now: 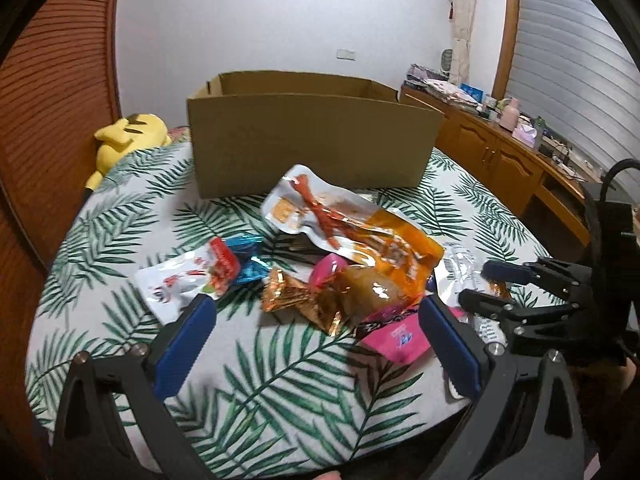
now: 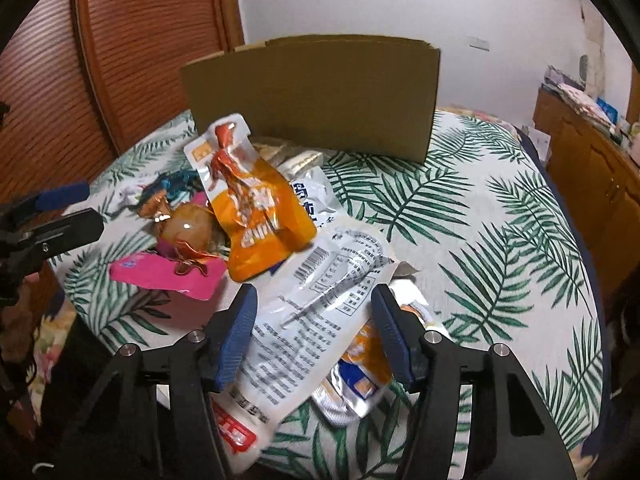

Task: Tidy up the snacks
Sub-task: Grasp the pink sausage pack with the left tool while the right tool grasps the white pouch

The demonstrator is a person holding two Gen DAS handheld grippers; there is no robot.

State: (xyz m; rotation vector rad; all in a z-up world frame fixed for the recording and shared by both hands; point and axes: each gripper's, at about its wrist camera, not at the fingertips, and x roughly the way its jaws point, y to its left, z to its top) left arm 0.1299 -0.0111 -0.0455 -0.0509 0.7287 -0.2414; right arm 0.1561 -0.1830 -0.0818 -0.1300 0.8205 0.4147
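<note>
Leaf-print cloth (image 1: 280, 380) under snack packets (image 1: 352, 220), cardboard box (image 1: 312, 140) behind, wooden cabinets (image 1: 500, 156), both jaws wide.

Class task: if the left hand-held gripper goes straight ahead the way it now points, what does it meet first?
Probably the gold-wrapped candy in the snack pile, between the open left hand-held gripper; depth is uncertain.

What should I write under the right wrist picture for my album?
Open right gripper poised over a silver snack packet, with more snacks and a cardboard box waiting on the leafy tablecloth.
</note>
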